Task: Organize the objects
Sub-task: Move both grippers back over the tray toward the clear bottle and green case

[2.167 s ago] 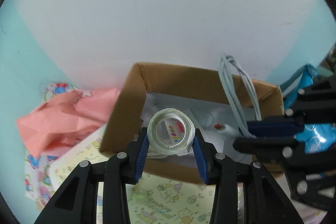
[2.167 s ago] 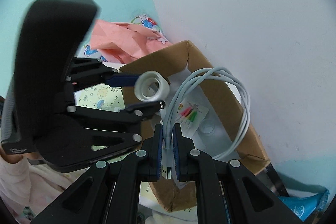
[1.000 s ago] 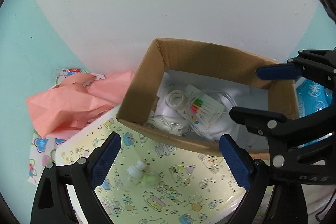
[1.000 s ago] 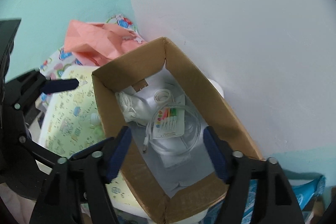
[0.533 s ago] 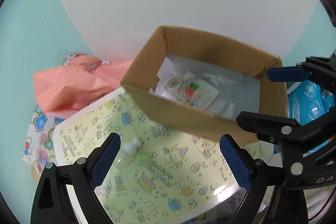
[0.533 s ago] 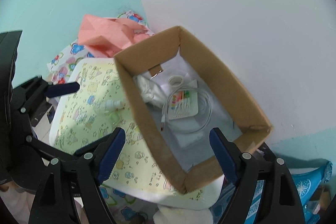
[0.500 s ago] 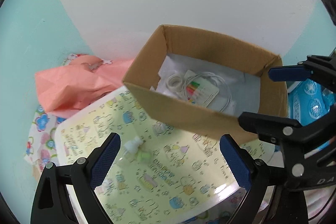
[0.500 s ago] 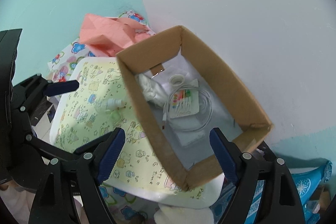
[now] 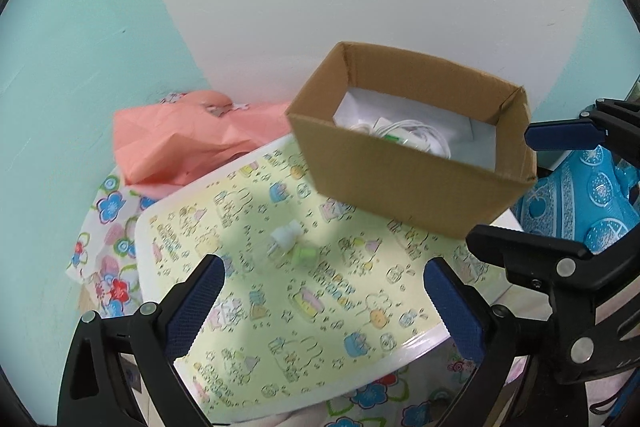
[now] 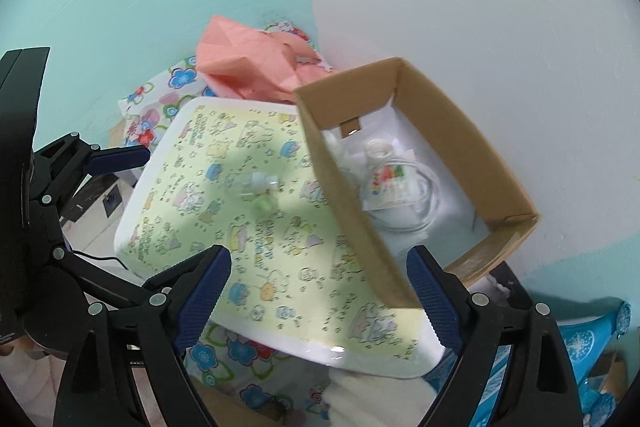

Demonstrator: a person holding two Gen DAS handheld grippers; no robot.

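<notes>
Corner of a room, walls part mint green, part white. Small bench (image 9: 320, 327) with a white rim and pale yellow cartoon-print top sits in that corner, over a floral cloth (image 9: 108, 227); crumpled pink paper (image 9: 180, 143) lies beyond the bench toward the wall, left of the box. Blue patterned bag (image 9: 576, 203) at far right. Left hand-held gripper (image 9: 320, 303) hangs over the bench's near half, jaws wide and opening, nothing between the pads. Right hand-held gripper (image 10: 320, 291) likewise wide apart and opening, empty, over the bench's near edge and the box's near corner. Small clear bottle with white cap (image 9: 286, 239), touching a light green piece, lies on its side on the bench just ahead of the left hand-held gripper, between the fingers' line; image is blurred, so which end points where is hard to say. Open cardboard box (image 9: 408, 183) sits ahead and to the right on the bench's far side, long axis running roughly left to right in the left view, angled away in the right view. Inside it: coiled white cable (image 10: 420, 195), tape roll (image 10: 378, 149), small packet with coloured dots (image 10: 388, 179), on a white liner.
</notes>
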